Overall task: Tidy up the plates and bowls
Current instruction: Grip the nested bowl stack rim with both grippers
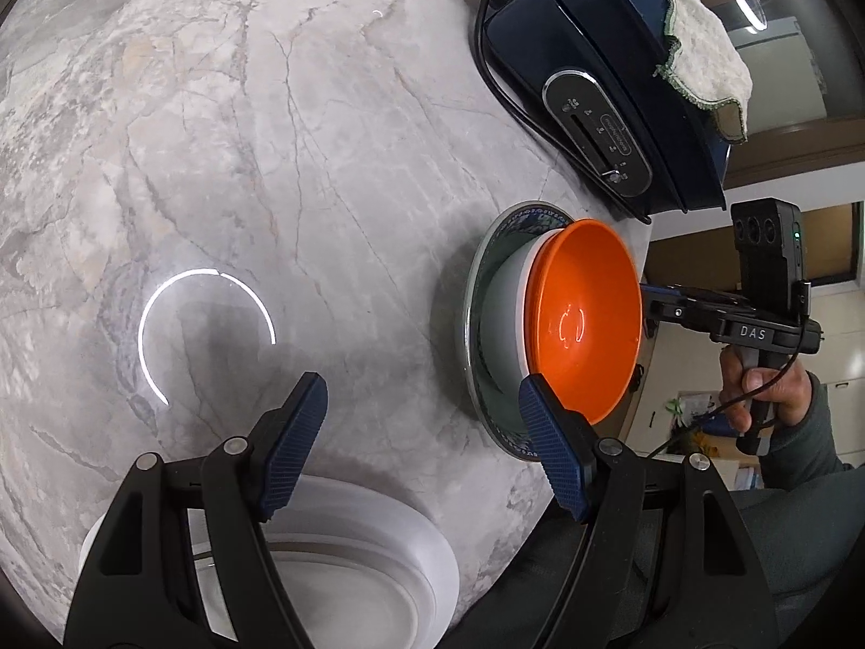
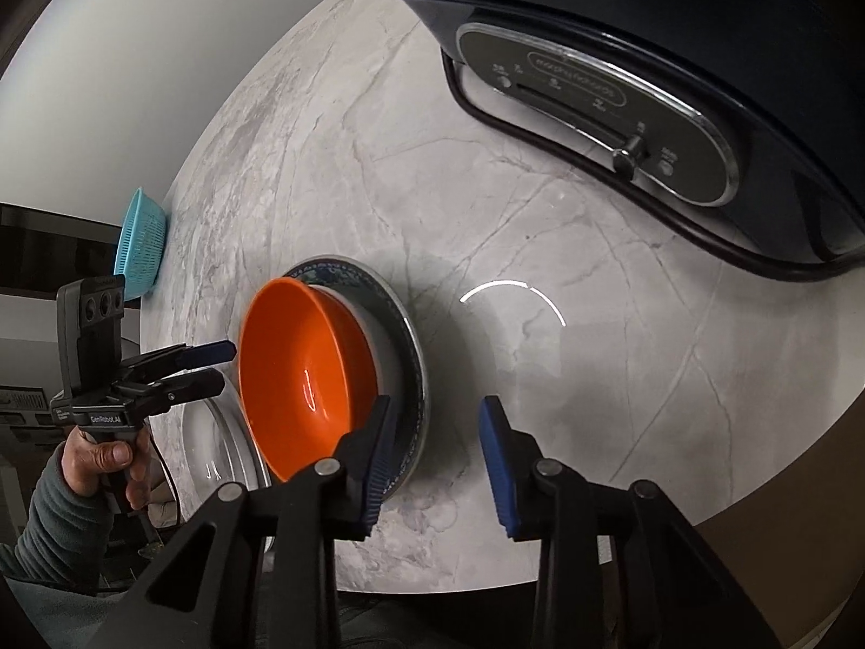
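Blue-padded fingers of the left gripper (image 1: 421,443) are spread wide and hold nothing, with a white ceramic plate (image 1: 378,557) lying just beneath them on the grey marble table (image 1: 243,162). Just to their right, a glossy orange bowl (image 1: 586,319) sits nested in a white bowl (image 1: 505,319) on a blue-patterned plate (image 1: 476,292). The right gripper (image 2: 435,459) is also open and empty, the stack just to its left and a dark blue appliance (image 2: 676,54) beyond.
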Motion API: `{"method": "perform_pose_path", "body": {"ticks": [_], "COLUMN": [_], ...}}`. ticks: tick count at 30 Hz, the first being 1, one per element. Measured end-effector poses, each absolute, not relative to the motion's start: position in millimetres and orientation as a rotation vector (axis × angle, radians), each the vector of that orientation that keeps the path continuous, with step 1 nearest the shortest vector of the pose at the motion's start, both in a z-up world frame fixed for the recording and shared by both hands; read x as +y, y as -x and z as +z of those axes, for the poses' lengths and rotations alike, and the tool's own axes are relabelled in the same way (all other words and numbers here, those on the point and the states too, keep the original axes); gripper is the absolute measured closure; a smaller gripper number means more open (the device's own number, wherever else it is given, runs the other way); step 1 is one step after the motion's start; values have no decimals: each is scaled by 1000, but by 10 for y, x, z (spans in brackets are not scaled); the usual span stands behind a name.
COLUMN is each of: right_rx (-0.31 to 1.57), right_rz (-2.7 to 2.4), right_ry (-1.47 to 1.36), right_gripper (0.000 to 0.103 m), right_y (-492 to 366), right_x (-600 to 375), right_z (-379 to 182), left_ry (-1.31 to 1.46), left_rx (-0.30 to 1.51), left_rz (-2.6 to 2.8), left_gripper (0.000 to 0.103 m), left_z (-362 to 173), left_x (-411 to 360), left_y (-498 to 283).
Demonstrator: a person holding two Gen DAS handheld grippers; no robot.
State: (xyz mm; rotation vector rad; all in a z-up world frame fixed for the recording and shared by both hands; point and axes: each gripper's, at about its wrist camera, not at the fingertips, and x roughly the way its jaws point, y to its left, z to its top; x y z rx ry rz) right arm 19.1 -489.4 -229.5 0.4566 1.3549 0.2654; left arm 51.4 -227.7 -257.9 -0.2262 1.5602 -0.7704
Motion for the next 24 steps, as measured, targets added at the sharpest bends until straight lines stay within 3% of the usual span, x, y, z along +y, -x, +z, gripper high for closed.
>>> {"method": "perform_pose_path", "body": {"ticks": [18,24], "right_rx": [1406,1399], "right_rz": [293,305], "right_ry": [-429,-445], "right_gripper": [67,67], "right_y": [-272,-268], "right_x": [-4832,-4813], "right_z": [-2539,-2647], "left_ry": [50,44], "left_rx": [1582,1584], "left_rz": [-736,-700], "left_gripper": [34,53], "left_z": [-2719,-2768], "left_x": [-2605,-2701], "left_y": [-460,-449]}}
